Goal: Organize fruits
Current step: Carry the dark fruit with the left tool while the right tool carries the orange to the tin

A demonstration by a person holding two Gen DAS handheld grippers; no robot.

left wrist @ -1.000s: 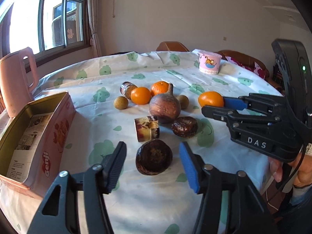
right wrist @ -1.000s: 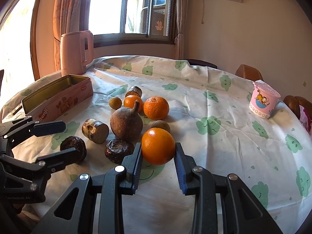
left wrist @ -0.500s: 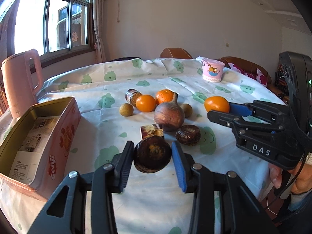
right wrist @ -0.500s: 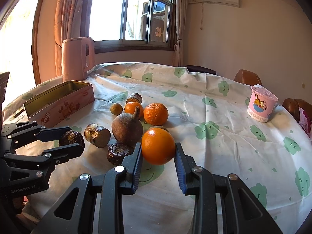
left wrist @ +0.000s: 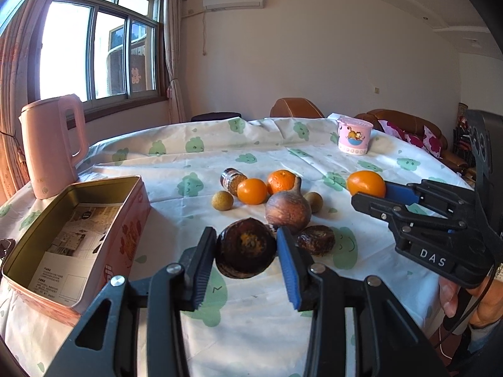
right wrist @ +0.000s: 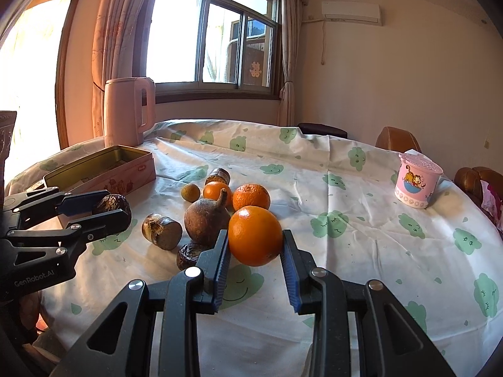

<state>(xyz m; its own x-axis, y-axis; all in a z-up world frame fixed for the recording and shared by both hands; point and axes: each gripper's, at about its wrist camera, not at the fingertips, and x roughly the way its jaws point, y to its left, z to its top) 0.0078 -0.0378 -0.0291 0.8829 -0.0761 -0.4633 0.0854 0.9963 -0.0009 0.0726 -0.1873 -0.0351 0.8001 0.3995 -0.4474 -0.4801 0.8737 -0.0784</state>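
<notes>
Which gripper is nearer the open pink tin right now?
Left. The left gripper, shut on a dark fruit, hangs just beside the tin; the right gripper, holding an orange, is farther across the table.

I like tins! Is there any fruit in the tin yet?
No, the tin holds only a printed paper sheet; no fruit lies in it.

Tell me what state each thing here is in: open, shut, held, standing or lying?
Left gripper: shut on the dark brown round fruit, held off the cloth.
Right gripper: shut on the big orange.
Pink rectangular metal tin: open, only printed paper inside.
Pink plastic kettle: upright, lid closed.
Pink cartoon cup: upright, lid on.
Brown pear-shaped fruit: on the cloth, stem up.
Small brown jar: lying on its side.
</notes>
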